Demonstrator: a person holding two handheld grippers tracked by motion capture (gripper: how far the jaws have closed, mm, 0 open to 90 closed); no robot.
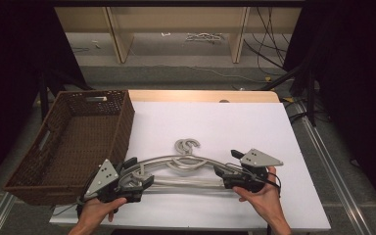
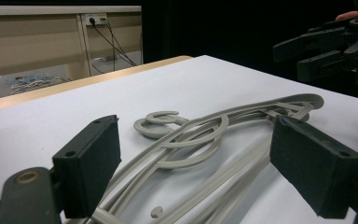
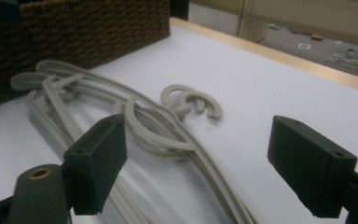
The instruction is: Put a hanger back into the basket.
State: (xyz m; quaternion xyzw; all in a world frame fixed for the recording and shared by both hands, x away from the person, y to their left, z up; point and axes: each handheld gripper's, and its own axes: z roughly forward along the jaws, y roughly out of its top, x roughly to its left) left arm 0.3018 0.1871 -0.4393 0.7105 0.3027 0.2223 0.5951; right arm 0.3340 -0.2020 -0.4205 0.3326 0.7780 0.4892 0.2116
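A stack of pale grey plastic hangers [image 1: 186, 161] lies on the white tabletop [image 1: 254, 127], hooks pointing away from me. My left gripper [image 1: 138, 172] is at the stack's left end, jaws open, and the hanger arms [image 2: 200, 135] run between its pads without being pressed. My right gripper [image 1: 226, 164] is at the right end, also open. In the right gripper view the hanger arms [image 3: 144, 126] pass close by the left pad [image 3: 98, 158], and a wide gap is left to the other pad. The right gripper [image 2: 289, 58] also shows far off in the left gripper view.
A brown woven basket [image 1: 122, 122] with nothing in it stands at the table's left, close beside the hangers' left end; its wall [image 3: 74, 28] shows in the right gripper view. White surface stretches beyond the hooks and to the right. Cables and wooden shelving lie past the far edge.
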